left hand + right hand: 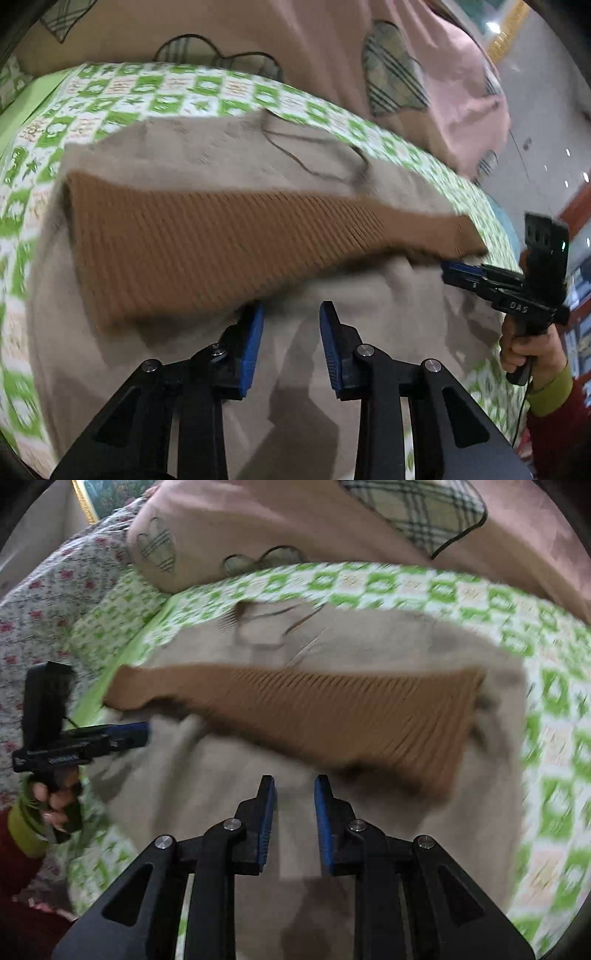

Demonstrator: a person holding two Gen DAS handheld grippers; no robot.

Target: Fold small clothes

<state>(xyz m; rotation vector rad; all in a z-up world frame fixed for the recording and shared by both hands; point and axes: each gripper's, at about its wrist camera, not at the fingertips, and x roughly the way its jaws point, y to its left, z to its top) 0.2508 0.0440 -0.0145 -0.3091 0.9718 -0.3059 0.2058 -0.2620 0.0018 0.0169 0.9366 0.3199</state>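
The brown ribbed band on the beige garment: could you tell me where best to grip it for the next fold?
Probably pinch the brown ribbed band at its two free ends, each gripper from its own side: it lies flat and long across the beige garment.

Green-and-white checked bedcover (110, 99) — printed with small motifs, it fills the surface from 9 o'clock round to 3 o'clock in both wrist views. At 12 o'clock lies a pink quilt (314, 48) bearing plaid heart patches outlined in dark thread; 1 patch (391, 70) sits toward 1 o'clock in the left view, another (417, 509) at 1 o'clock in the right view. A white fabric with small red flowers (48, 602) occupies 9 to 10 o'clock of the right view, beside the bedcover's plain green border (110, 672) — details blurred.
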